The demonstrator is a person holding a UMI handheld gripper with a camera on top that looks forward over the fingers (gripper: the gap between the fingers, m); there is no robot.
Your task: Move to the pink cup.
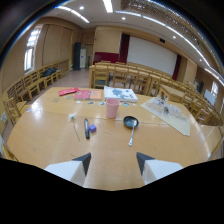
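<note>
I see the pink cup [112, 108] standing upright on the wooden counter [45, 135], well beyond my tool [114, 161] and almost straight ahead of the gap between its fingers. Nothing touches the cup. Just beside it, toward the right and a little nearer to me, lies a small black ladle [131, 123] with its bowl close to the cup and its pale handle pointing back toward me. On the other side, nearer than the cup, a dark pen [86, 128] lies lengthwise with a small purple block [92, 128] right against it. Further left of those lies a thin pale stick-like thing [75, 127] that I cannot make out.

Behind the cup, at the far edge of the counter, I see a red folder [68, 91], a reddish booklet [88, 94] and a white sheet with dark print [120, 94] side by side. Off to the right lies a large pale sheet of paper [168, 114] with some small items on it that I cannot identify.

My tool is spread: the two fingers [82, 161] stand well apart with bare counter showing between them, and they hold nothing.

Around the counter I see rows of wooden chairs [30, 82], and a white screen [151, 55] hangs on the far wall.
</note>
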